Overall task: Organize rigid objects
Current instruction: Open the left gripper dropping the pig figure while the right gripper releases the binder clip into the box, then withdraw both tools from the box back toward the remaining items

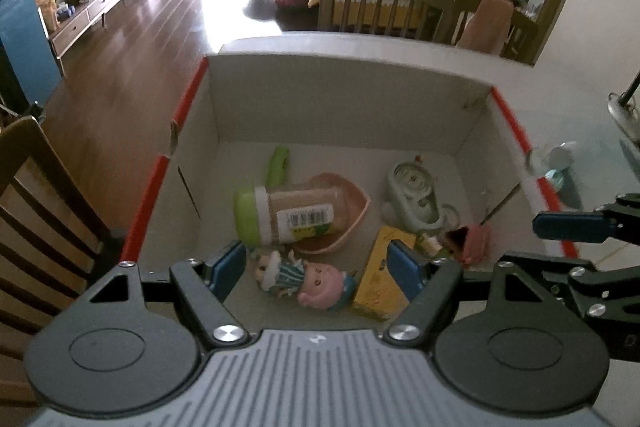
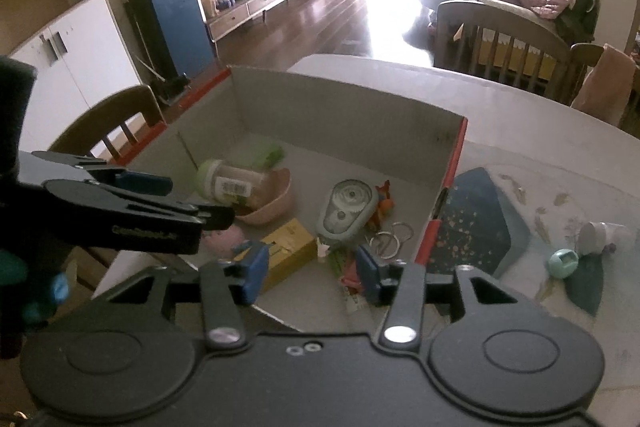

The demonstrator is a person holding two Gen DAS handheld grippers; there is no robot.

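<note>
A cardboard box point(image 1: 344, 99) point(image 2: 344, 103) with red edges stands on the white table. Inside lie a green-capped jar point(image 1: 288, 217) point(image 2: 230, 183) on a pink dish point(image 1: 348, 223) point(image 2: 272, 203), a pink doll figure point(image 1: 308, 277), a yellow box point(image 1: 380, 283) point(image 2: 288, 251), a pale green tape dispenser point(image 1: 412, 195) point(image 2: 346, 211), a green piece point(image 1: 278, 165) and key rings point(image 2: 390, 239). My left gripper point(image 1: 318, 267) is open and empty above the box's near side. My right gripper point(image 2: 312, 273) is open and empty over the near right corner.
On the table right of the box lie a dark speckled tray point(image 2: 476, 223), a small teal round thing point(image 2: 564, 261) and a white tub point(image 2: 604, 237). Wooden chairs point(image 1: 44, 211) point(image 2: 504, 47) stand around the table. The other gripper point(image 2: 120, 207) crosses on the left.
</note>
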